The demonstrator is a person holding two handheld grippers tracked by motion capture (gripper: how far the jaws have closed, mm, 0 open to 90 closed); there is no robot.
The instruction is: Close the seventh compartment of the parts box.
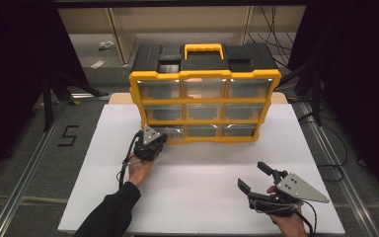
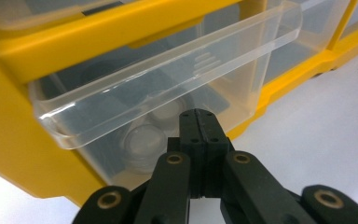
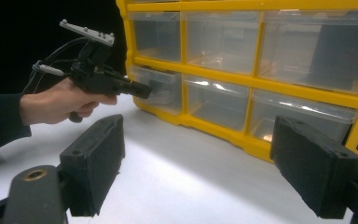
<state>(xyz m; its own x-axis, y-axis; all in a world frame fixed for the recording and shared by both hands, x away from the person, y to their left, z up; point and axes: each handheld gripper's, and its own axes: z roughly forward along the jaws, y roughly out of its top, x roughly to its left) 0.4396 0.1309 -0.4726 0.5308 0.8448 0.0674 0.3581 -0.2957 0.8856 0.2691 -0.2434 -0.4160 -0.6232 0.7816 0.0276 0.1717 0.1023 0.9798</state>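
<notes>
Our left tongs (image 2: 199, 128) are pressed together, right in front of the bottom-left drawer (image 2: 168, 98) of the yellow box (image 1: 205, 98) on the tabletop (image 1: 202, 182). Our right tongs (image 1: 256, 177) wait wide apart, farther away.

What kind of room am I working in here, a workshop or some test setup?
Most likely a lab recording setup, not a working shop. A plain white table sits between black curtains, a taped "5" marker is on the floor, loose cables run alongside, and the yellow drawer organizer stands alone.
</notes>
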